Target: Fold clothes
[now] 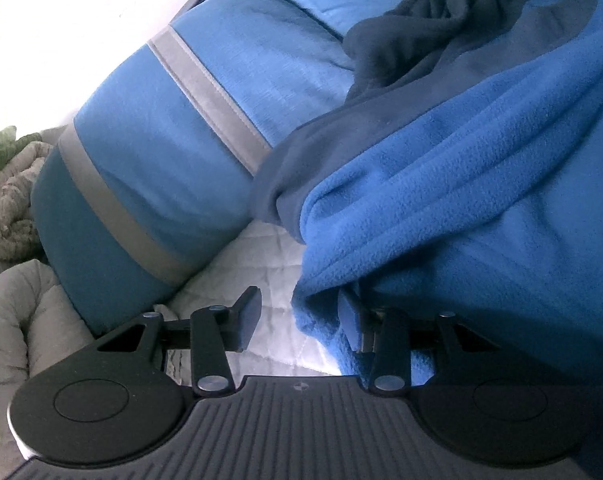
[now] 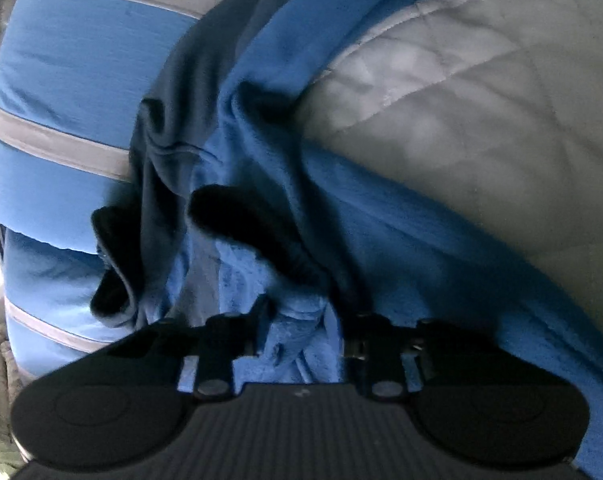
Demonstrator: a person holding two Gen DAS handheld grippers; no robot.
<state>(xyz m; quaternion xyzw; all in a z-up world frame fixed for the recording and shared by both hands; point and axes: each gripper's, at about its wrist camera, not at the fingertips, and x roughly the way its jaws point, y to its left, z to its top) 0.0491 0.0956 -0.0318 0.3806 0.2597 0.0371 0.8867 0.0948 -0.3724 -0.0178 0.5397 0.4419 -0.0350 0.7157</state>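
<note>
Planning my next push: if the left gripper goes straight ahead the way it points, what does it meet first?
Most likely the blue fleece garment, whose edge already hangs between the left gripper fingers. The white quilted cover lies just beneath; depth is unclear.

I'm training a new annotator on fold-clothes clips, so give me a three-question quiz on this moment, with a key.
1. True or false: the blue fleece garment lies on a white quilted cover.
2. Which gripper has bunched fleece between its fingers? A) left gripper B) right gripper C) neither
3. Fill in: the big blue pillow beside the garment carries ____ bands.

Key
1. True.
2. B. In the right wrist view fleece fills the gap. In the left wrist view the gap shows mostly the cover, with fleece only draped over one finger.
3. Grey.
</note>
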